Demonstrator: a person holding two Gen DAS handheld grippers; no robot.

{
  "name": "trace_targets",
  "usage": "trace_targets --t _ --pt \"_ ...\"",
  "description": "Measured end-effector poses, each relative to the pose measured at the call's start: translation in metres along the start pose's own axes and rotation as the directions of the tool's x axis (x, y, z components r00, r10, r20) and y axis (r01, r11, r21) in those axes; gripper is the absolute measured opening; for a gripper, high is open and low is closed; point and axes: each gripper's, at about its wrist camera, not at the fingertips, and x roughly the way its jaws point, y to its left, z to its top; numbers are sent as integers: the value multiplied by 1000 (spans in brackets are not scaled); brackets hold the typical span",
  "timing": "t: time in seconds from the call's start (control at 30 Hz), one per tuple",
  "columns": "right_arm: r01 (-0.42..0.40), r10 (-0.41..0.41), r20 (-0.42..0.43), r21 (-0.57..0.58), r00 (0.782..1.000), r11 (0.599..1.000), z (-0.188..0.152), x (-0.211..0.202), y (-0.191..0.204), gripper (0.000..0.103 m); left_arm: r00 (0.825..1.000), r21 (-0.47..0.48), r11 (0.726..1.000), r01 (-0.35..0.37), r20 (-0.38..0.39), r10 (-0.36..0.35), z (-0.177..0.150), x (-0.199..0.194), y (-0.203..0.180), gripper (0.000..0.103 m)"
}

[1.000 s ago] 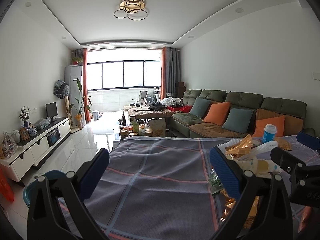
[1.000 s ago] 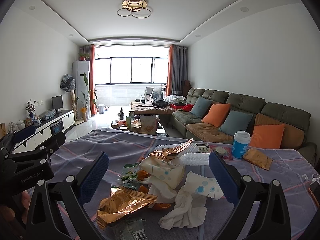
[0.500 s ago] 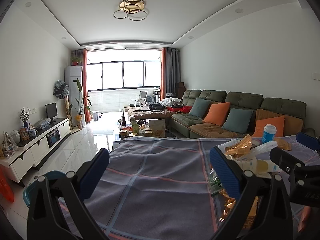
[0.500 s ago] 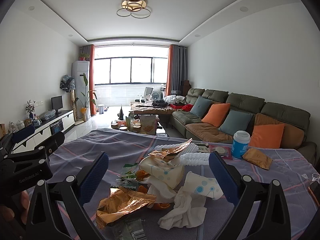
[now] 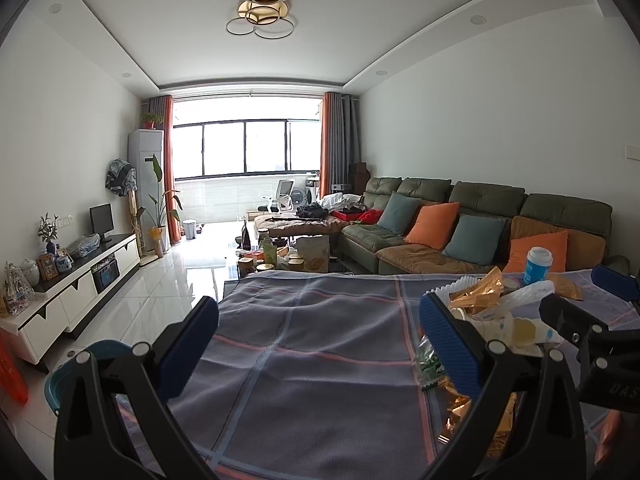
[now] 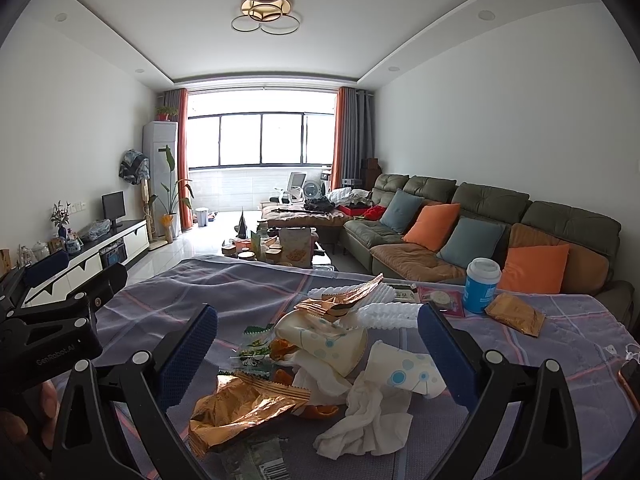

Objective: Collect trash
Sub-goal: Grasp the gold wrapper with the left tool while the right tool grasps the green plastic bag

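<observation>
A heap of trash lies on the grey checked tablecloth (image 6: 224, 292): a gold foil wrapper (image 6: 244, 404), crushed dotted paper cups (image 6: 332, 340), a white tissue (image 6: 368, 412), green sweet wrappers (image 6: 252, 350) and white pleated paper (image 6: 384, 308). My right gripper (image 6: 318, 350) hangs open just above and in front of the heap. My left gripper (image 5: 318, 346) is open over bare cloth, with the trash heap (image 5: 492, 312) to its right. A blue lidded cup (image 6: 480, 284) and a second gold wrapper (image 6: 514, 314) sit further back.
A teal bin (image 5: 72, 372) stands on the floor left of the table. Beyond the table are a cluttered coffee table (image 6: 276, 248), a green sofa (image 6: 492, 232) with orange and blue cushions, and a white TV cabinet (image 5: 80, 280). A phone edge (image 6: 630, 376) shows far right.
</observation>
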Motion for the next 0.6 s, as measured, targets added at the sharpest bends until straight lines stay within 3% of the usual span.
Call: trace_targets --t 0.17,0.3,0.53,0.6 --pt "5 -5 -3 -1 1000 1000 -1 -1 0 99 1000 8 1000 11 -10 -10 -1 1 0 100" --pt "19 -18 -20 7 1000 1000 -6 0 -8 99 997 14 998 58 -41 -58 -4 6 -3 100" --pt "39 -32 -108 62 994 997 -17 7 -35 99 963 56 973 226 -164 -214 -21 16 -20 100" --pt "31 -20 -134 81 991 996 -21 7 -41 99 943 54 957 284 -198 -268 -27 18 -25 100"
